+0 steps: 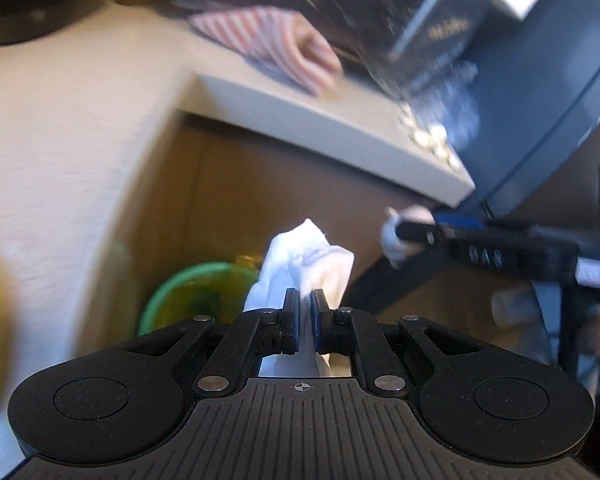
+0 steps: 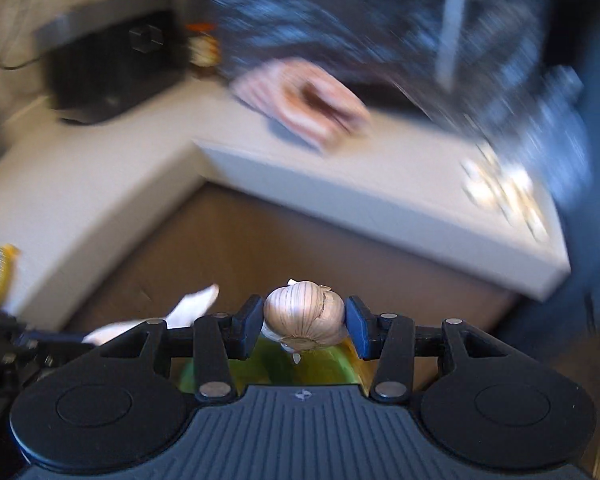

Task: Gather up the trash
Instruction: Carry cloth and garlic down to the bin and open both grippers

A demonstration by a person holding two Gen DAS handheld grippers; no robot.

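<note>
My left gripper (image 1: pixel 305 300) is shut on a crumpled white tissue (image 1: pixel 306 266) that sticks up past its fingertips. Below and left of it stands a green bin (image 1: pixel 196 294) on the brown floor. In the right wrist view my right gripper (image 2: pixel 305 316) is shut on a garlic bulb (image 2: pixel 305 314), pinched between both pads. Green and yellow of the bin (image 2: pixel 320 368) show under that bulb. The right gripper (image 1: pixel 396 236) also appears in the left wrist view at the right, with the pale bulb at its tip. The tissue (image 2: pixel 192 308) shows at the lower left of the right wrist view.
An L-shaped white counter (image 2: pixel 340 200) wraps around the floor opening. On it lie a striped pink cloth (image 1: pixel 272 40), a dark glass bowl (image 1: pixel 400 20) and small pale pieces (image 2: pixel 500 196). A black appliance (image 2: pixel 108 68) stands at the back left. Everything beyond the grippers is motion-blurred.
</note>
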